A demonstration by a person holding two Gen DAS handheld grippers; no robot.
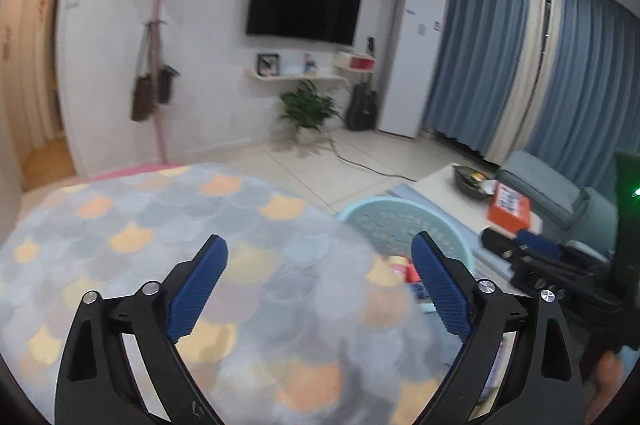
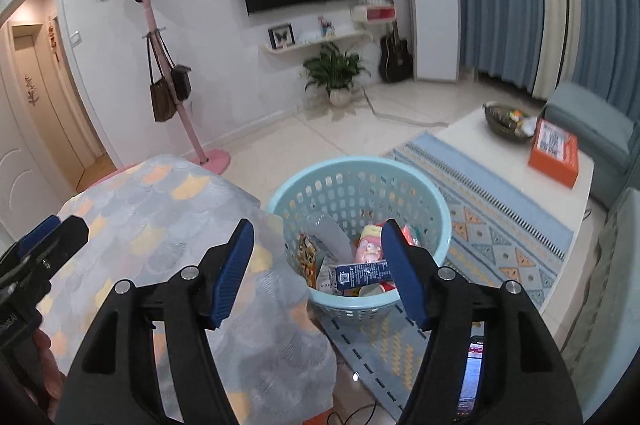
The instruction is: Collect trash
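A light blue plastic basket (image 2: 400,181) stands on the floor beside a table covered with a cat-pattern cloth (image 2: 160,225). It holds several pieces of trash, among them a blue box (image 2: 360,275) and a pink wrapper (image 2: 368,245). My right gripper (image 2: 318,231) is open and empty, above the basket's near rim. My left gripper (image 1: 320,249) is open and empty over the cloth (image 1: 180,245); the basket (image 1: 384,221) lies just beyond its right finger. The right gripper (image 1: 532,249) also shows at the right of the left wrist view.
A white coffee table (image 2: 500,161) with an orange box (image 2: 554,153) and a dark bowl (image 2: 506,119) stands to the right on a patterned rug (image 2: 500,225). A teal sofa (image 2: 592,121) is behind. A pink coat stand (image 2: 168,73), plant (image 2: 336,69), TV and fridge line the far wall.
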